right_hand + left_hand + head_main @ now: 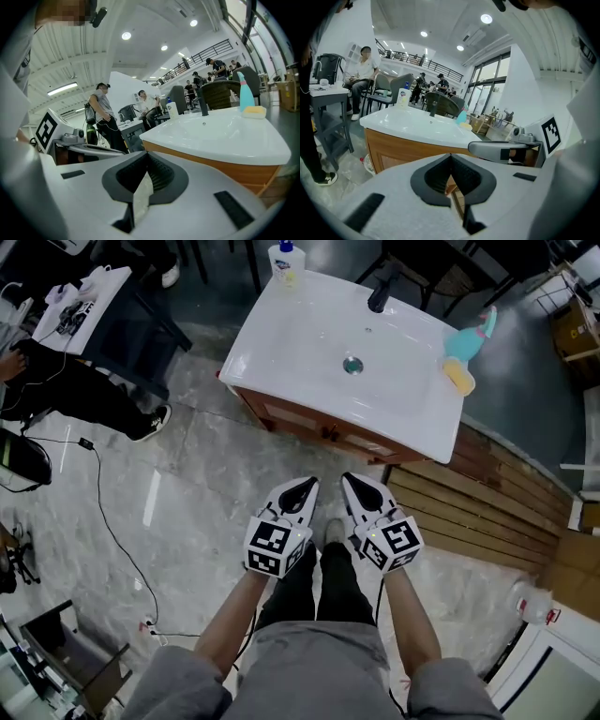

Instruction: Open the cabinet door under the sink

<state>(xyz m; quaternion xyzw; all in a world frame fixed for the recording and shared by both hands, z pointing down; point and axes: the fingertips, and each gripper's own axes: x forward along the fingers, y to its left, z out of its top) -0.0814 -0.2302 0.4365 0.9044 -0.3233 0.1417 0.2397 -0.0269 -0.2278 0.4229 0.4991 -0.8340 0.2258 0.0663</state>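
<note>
Cabinet door (298, 418) under the white sink (281, 343), lying flush with the wooden front, both grippers short of it.
The door faces the person just below the basin's near rim. The left gripper (302, 488) and right gripper (354, 484) hang side by side over the marble floor (187, 484), clear of the door, each with jaws pressed together on nothing. The basin carries a dark faucet (380, 292), teal spray bottle (471, 337), yellow sponge (458, 378) and white bottle (285, 261).

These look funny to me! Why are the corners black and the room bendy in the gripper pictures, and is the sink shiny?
Left gripper view and right gripper view: a wide-angle lens, so dark corners and curved lines; right gripper view: bright ceiling lights flare; head view: the white sink shows soft glare.
</note>
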